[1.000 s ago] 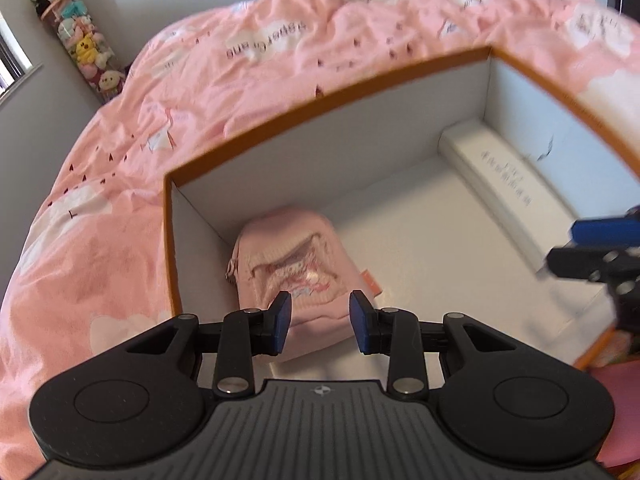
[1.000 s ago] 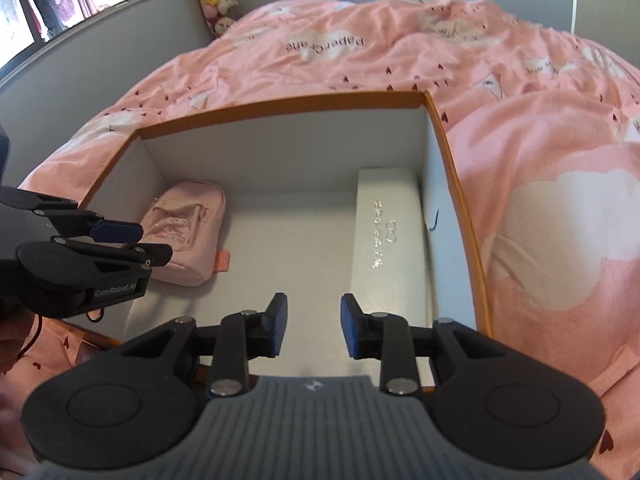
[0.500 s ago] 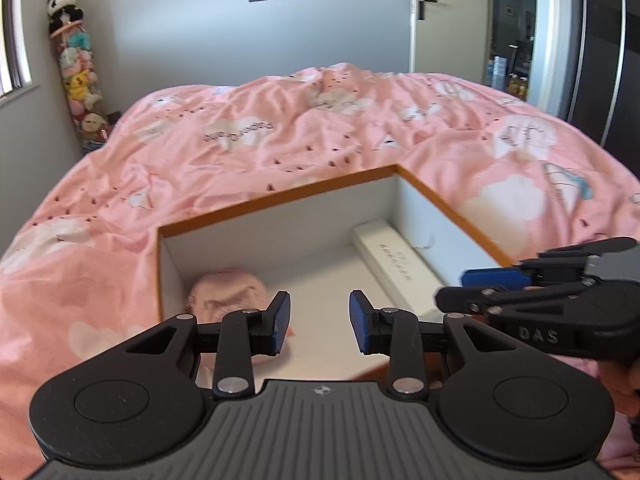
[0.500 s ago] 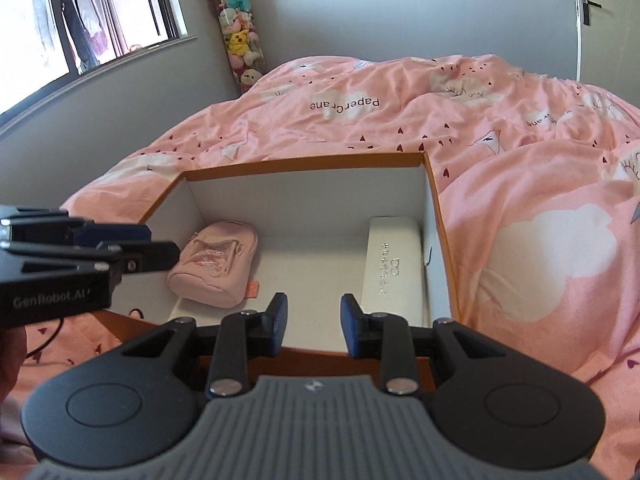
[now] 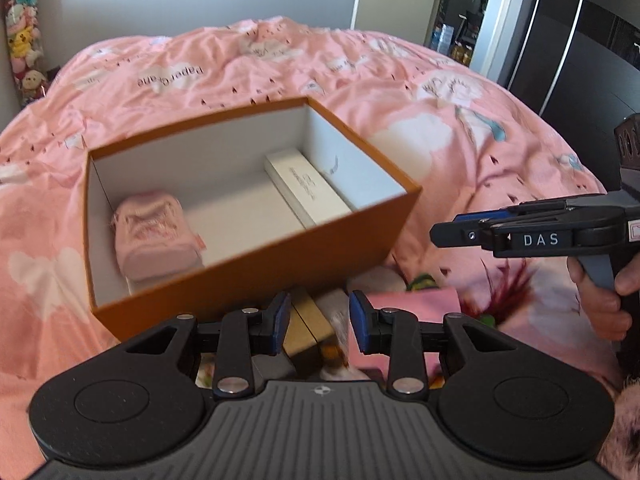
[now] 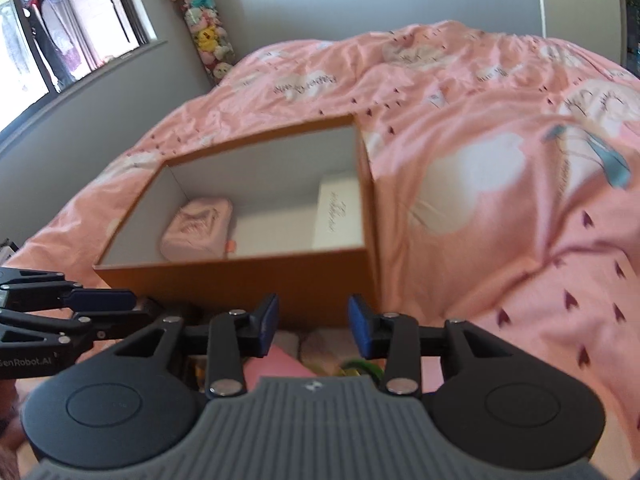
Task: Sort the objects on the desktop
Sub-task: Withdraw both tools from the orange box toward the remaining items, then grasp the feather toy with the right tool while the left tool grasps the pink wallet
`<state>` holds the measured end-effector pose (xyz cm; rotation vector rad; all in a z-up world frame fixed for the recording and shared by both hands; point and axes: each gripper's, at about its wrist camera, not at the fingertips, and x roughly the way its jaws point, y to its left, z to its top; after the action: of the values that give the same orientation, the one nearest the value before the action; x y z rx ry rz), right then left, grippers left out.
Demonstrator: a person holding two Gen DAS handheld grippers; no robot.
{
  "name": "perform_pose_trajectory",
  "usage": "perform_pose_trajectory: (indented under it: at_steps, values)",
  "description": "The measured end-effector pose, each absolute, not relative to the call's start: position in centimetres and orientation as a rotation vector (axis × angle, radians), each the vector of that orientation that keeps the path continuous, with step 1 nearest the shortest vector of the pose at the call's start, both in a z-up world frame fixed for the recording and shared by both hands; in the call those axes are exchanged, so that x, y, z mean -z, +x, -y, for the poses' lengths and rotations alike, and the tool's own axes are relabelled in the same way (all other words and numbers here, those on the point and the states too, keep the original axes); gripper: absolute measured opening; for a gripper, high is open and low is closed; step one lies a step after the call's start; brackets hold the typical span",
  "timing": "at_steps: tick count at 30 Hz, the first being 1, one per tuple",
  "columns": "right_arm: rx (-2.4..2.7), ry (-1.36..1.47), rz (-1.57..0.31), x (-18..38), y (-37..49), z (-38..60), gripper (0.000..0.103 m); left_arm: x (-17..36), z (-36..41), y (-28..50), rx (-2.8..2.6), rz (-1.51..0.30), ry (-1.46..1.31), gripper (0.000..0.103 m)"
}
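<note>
Both grippers pulled back | orange box (image 5: 256, 276) beyond left gripper (image 5: 319, 322), right gripper (image 6: 312, 326) | fingers spread, empty

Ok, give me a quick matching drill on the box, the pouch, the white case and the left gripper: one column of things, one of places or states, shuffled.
Things:
1. orange box
2. pink pouch
3. white case
4. left gripper

Places or states:
A. open, holding nothing
B. along the box's right inner wall
C. on the pink bedspread
D. in the box's left part

Pairs: 1-C, 2-D, 3-B, 4-A
</note>
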<state>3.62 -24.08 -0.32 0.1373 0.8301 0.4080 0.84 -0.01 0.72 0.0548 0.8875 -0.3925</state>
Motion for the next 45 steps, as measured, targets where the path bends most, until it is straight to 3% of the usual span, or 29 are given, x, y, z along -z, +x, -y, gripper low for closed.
perform_pose_trajectory:
  at_steps: [9, 12, 30, 37, 39, 41, 43, 45]
  values:
    - [-0.343, 0.124, -0.956, 2.3, 0.9, 26.6, 0.042, 1.1, 2.8, -0.8, 0.496, -0.944, 0.121, 0.038]
    - [-0.365, 0.069, -0.970, 2.4, 0.2, 26.1, 0.044, 1.9, 4.7, -1.0, 0.537, -0.953, 0.220, 0.052]
    - [-0.379, -0.061, -0.989, 3.8, 0.4, 24.9, 0.048, 7.2, 11.5, -2.3, 0.720, -0.933, 0.831, 0.052]
    - [-0.397, -0.127, -0.982, 4.3, 0.2, 23.6, 0.057, 8.7, 12.5, -2.5, 0.674, -0.880, 0.944, 0.053]
    - [-0.386, -0.139, -0.971, 4.4, 0.1, 23.5, 0.049, 8.7, 12.5, -2.4, 0.647, -0.870, 0.935, 0.053]
    - [-0.366, -0.129, -0.960, 4.3, 0.0, 23.8, 0.030, 8.6, 12.3, -2.5, 0.630, -0.851, 0.924, 0.052]
    - [-0.364, -0.099, -0.954, 4.3, 0.0, 24.3, 0.014, 8.5, 12.4, -2.4, 0.624, -0.832, 0.915, 0.043]
    - [-0.374, -0.074, -0.942, 4.1, 0.0, 24.5, 0.006, 8.2, 12.3, -2.6, 0.615, -0.804, 0.911, 0.039]
